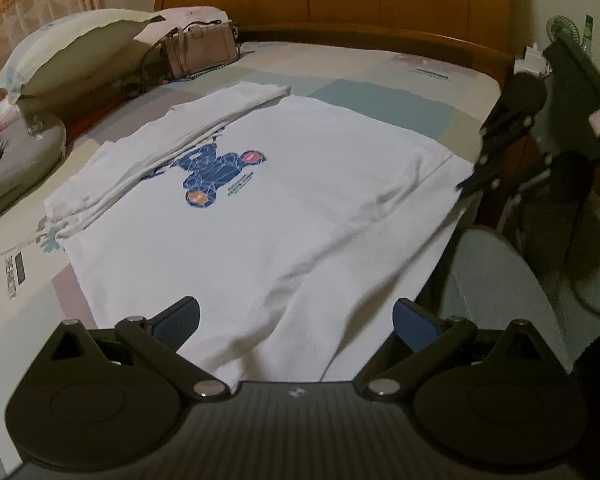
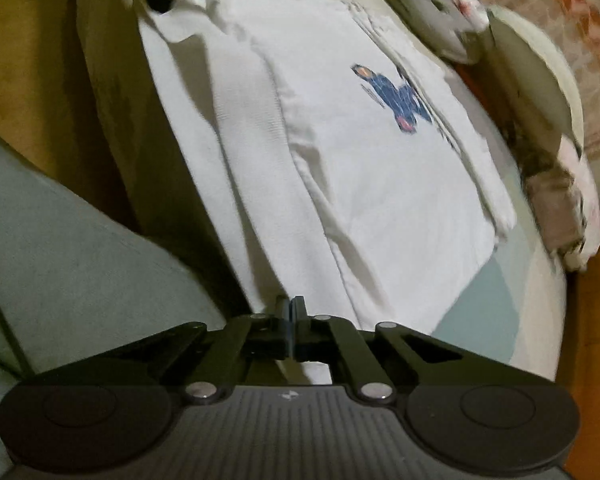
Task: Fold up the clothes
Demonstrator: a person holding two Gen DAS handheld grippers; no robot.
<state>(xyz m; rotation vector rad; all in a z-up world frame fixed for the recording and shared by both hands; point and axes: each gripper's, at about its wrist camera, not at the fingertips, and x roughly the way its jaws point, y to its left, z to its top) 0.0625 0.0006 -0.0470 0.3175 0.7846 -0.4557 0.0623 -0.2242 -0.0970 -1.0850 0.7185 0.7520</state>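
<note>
We see a soft white T-shirt with a blue print lying half-folded on the bed; left gripper fingers spread wide, right gripper clenched on its edge.

A white T-shirt with a blue printed figure lay spread on the bed. Its far side was folded inward over part of the print. One near corner was lifted slightly, and the cloth showed soft wrinkles.
</note>
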